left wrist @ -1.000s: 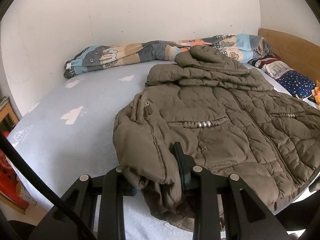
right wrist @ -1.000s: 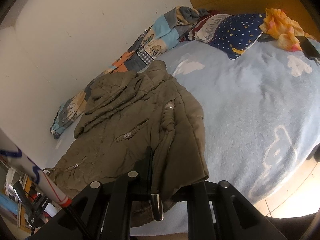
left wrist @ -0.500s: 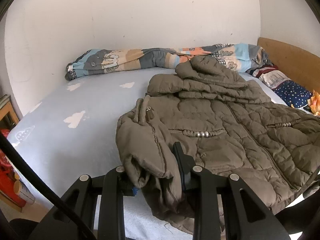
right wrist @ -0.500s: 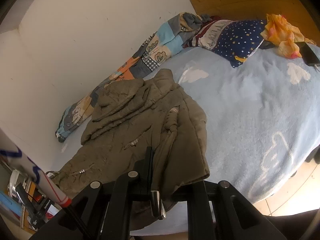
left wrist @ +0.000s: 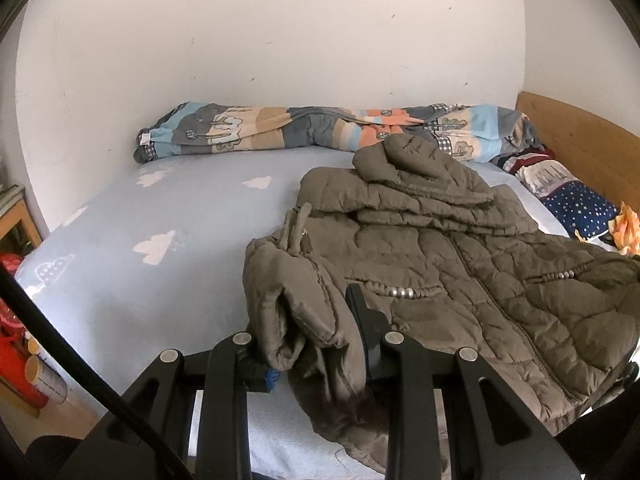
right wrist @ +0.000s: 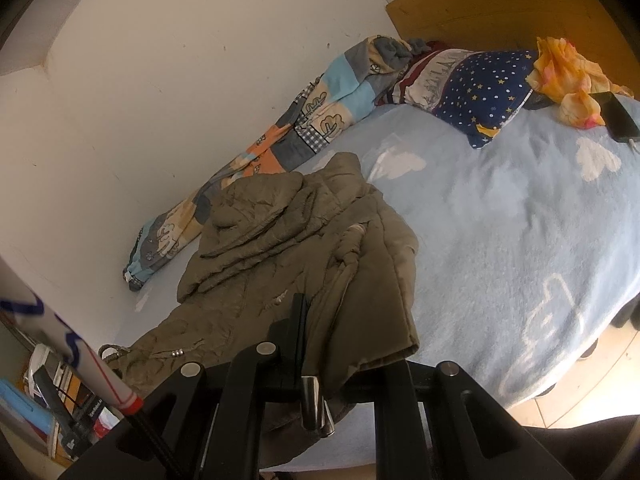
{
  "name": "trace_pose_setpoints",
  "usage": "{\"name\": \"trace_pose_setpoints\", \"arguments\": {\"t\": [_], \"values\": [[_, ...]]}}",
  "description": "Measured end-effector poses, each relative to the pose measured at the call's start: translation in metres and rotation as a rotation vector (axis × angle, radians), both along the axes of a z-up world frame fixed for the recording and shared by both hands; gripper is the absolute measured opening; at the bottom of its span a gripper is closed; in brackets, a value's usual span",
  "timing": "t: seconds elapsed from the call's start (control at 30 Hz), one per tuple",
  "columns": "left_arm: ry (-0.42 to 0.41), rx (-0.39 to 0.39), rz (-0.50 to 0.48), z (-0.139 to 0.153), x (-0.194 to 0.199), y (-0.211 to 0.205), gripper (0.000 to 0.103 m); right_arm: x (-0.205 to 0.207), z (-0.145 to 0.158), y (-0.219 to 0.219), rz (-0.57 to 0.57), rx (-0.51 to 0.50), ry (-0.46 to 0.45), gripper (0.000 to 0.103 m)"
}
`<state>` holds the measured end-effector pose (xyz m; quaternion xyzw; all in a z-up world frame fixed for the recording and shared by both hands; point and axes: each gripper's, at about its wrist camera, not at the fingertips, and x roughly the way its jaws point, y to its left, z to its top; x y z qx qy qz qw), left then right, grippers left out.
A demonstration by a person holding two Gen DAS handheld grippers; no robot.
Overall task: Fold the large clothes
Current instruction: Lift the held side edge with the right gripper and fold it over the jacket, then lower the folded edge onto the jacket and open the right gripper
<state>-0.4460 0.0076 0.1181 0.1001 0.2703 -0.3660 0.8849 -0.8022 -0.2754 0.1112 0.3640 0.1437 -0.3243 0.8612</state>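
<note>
The big puffy olive-brown quilted jacket (left wrist: pixel 460 272) lies on the bed w/ the light blue cloud-print sheet (left wrist: pixel 160 216), hood end toward the white wall (left wrist: pixel 280 40).

Left claw (left wrist: pixel 316 328) is pinched narrow on a thick bunched bit of the jacket's near corner. Its right finger (left wrist: pixel 362 320) shows, but the left one is mostly buried under the fabric, so only a blue bit peeks out. The held bit is raised off the sheet & a dark flap hangs down below it. Can't tell if it's a sleeve or the hem.

Right claw (right wrist: pixel 320 344) is almost fully closed on the jacket's other near edge. One black finger (right wrist: pixel 298 320) sticks up; the other is hidden under the cloth. A shiny metal zip pull (right wrist: pixel 314 404) dangles under it.

Behind the jacket, along the wall, is a long rolled patchwork blanket in blue, orange & grey (left wrist: pixel 320 132); the hood covers part of it. To the jacket's right, by the wooden headboard (left wrist: pixel 580 144), sits a dark blue star-print pillow (right wrist: pixel 480 92) w/ an orange-yellow crumpled cloth (right wrist: pixel 568 76) & a black phone (right wrist: pixel 618 116), cut off at the edge. Stuff off the jacket's left, past the bed edge, is too dark & squashed to make out.
</note>
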Motion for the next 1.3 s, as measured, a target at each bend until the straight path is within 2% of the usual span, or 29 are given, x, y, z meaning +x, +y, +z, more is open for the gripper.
{"name": "trace_pose_setpoints", "arguments": {"t": [0.17, 0.27, 0.43, 0.67, 1.0, 1.3], "values": [[-0.015, -0.026, -0.014, 0.019, 0.005, -0.008, 0.027, 0.000, 0.008, -0.005, 0.002, 0.015, -0.037, 0.012], [-0.009, -0.050, -0.018, 0.032, 0.011, -0.012, 0.027, 0.007, 0.019, -0.008, 0.010, -0.015, -0.022, 0.012], [-0.033, -0.054, -0.026, 0.045, 0.018, -0.020, 0.027, 0.015, 0.034, -0.016, 0.025, -0.045, -0.016, 0.012], [-0.061, -0.052, -0.030, 0.060, 0.032, -0.035, 0.027, 0.020, 0.051, -0.034, 0.036, -0.020, -0.068, 0.012], [-0.056, -0.098, -0.014, 0.094, 0.075, -0.068, 0.027, 0.057, 0.093, -0.070, 0.047, -0.060, -0.098, 0.012], [-0.055, -0.114, -0.018, 0.117, 0.118, -0.120, 0.028, 0.103, 0.119, -0.123, 0.045, -0.080, -0.091, 0.012]]}}
